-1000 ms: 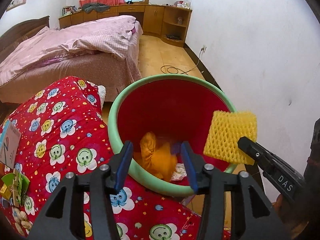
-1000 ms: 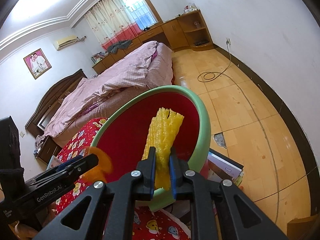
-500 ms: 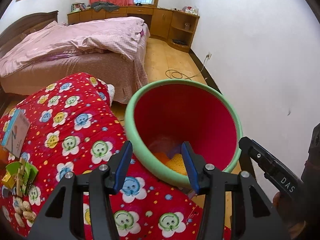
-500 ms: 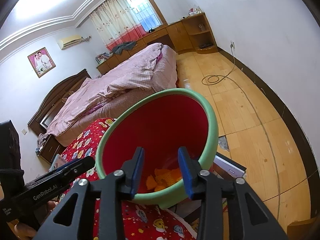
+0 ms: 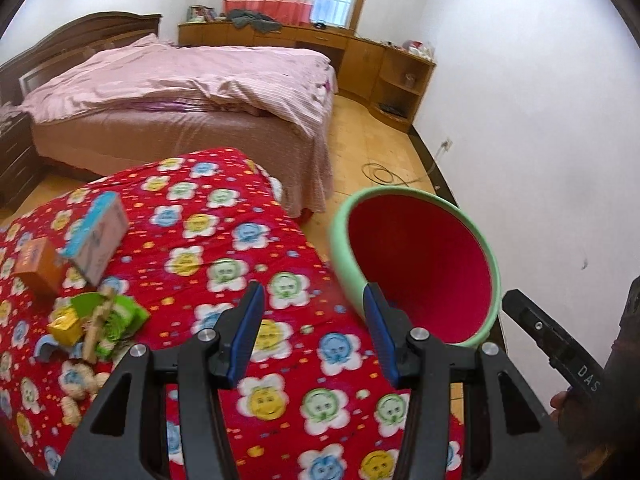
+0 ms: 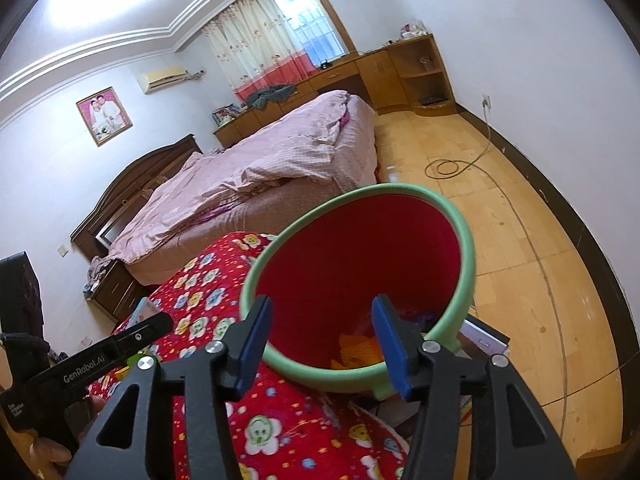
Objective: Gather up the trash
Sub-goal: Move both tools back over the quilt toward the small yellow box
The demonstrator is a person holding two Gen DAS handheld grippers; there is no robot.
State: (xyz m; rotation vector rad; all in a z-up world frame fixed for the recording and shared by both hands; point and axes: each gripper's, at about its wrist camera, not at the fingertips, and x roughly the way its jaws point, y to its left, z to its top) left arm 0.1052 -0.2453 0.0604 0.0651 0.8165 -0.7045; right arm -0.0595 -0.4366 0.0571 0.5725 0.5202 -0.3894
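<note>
On the quilt (image 5: 256, 240) at left lie the leftover wrappers (image 5: 96, 320), light and crinkly, we judge; we would pinch a loose edge. Our left gripper (image 5: 312, 328) stands apart and empty. Our right gripper (image 6: 320, 340) has just been opening, nothing between its jaws, over the bin (image 6: 466, 248) holding the yellow foam net (image 6: 360, 350).

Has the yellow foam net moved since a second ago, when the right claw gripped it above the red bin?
Yes. The yellow foam net now lies at the bottom of the red bin, below its green rim. The right claw, whose jaws have just been opening, holds nothing.
</note>
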